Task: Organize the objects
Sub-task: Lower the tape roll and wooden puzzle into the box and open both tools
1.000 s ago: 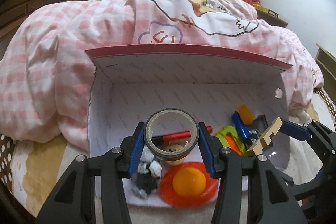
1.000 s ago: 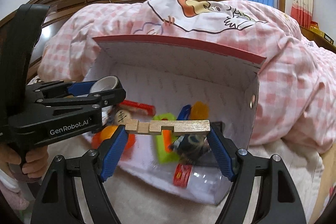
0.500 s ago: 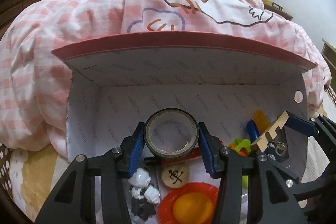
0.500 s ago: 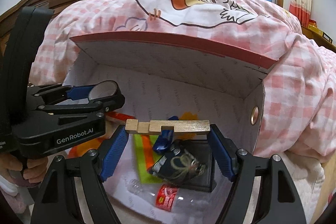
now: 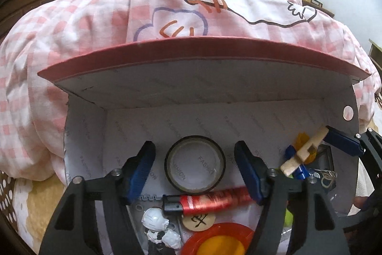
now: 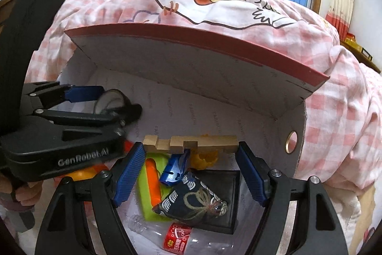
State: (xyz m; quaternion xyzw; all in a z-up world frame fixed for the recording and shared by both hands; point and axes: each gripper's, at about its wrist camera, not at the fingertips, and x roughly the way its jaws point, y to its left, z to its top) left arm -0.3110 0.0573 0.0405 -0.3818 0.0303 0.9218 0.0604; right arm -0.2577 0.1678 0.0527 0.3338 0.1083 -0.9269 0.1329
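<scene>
The left gripper (image 5: 194, 167) is reaching into the box (image 5: 203, 92), and its jaws are opening. The tape roll (image 5: 194, 164) is sitting between the blue pads (image 5: 140, 171) with a clear gap on each side, so nothing is pressing on it. Whether the roll is already resting on the box floor or is dropping cannot be told.

The right gripper (image 6: 191, 157) is hovering over the right half of the box with its jaws clamped on the ends of a notched wooden block (image 6: 191, 143). The block is lying level between the pads, above the contents and apart from them.

Already lying in the box: a red lighter (image 5: 205, 201), a round wooden disc (image 5: 198, 221), a small white figure (image 5: 158, 228), a red plate (image 5: 219, 240), a green and orange toy (image 6: 152, 183), a blue clip (image 6: 174, 167), a patterned pouch (image 6: 191, 197) on a black tray (image 6: 226, 202), and a plastic bottle (image 6: 181, 238).

Judgement: the task is well advanced. The roll is being delivered; the block is the one item in view not yet placed. Items outside the box, if any, are not visible beyond the pink quilt (image 5: 95, 28).
</scene>
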